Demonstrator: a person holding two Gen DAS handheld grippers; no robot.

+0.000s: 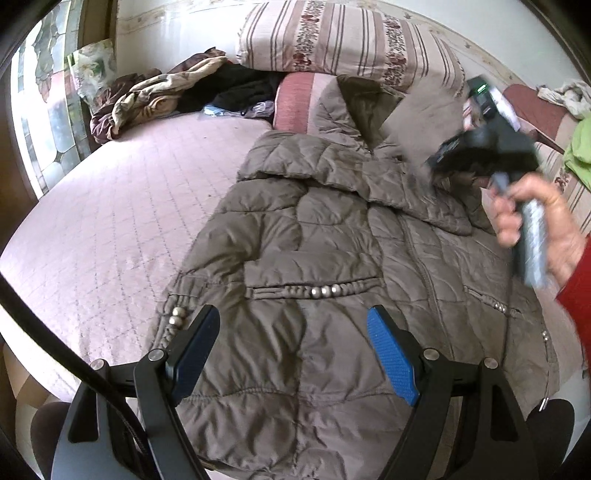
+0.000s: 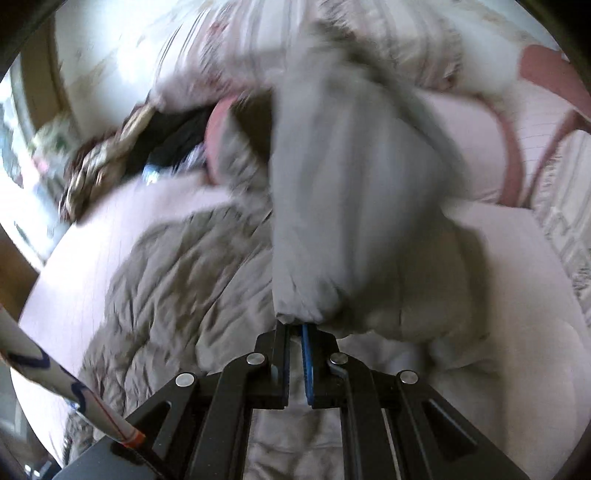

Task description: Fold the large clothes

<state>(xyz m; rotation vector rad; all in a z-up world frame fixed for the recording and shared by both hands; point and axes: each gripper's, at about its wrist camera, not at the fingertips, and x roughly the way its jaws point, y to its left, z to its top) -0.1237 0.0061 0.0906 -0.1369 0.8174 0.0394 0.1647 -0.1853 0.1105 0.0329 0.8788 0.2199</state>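
Right gripper (image 2: 295,326) clamped on the jacket sleeve (image 2: 332,206), lifting it over the jacket (image 1: 314,258) so it can fold across the chest. Left gripper (image 1: 293,354) jaws apart, empty, hovering above the jacket hem, ready to pin. Jacket lies flat on the bed (image 1: 110,206), hood toward the pillow (image 1: 332,37).

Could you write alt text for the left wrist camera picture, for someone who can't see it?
A brown quilted coat lies spread on a pink bedspread, with the left tongs open above its lower half. At right, a hand in a red sleeve holds the blurred right tongs near the coat's collar, before striped pillows.
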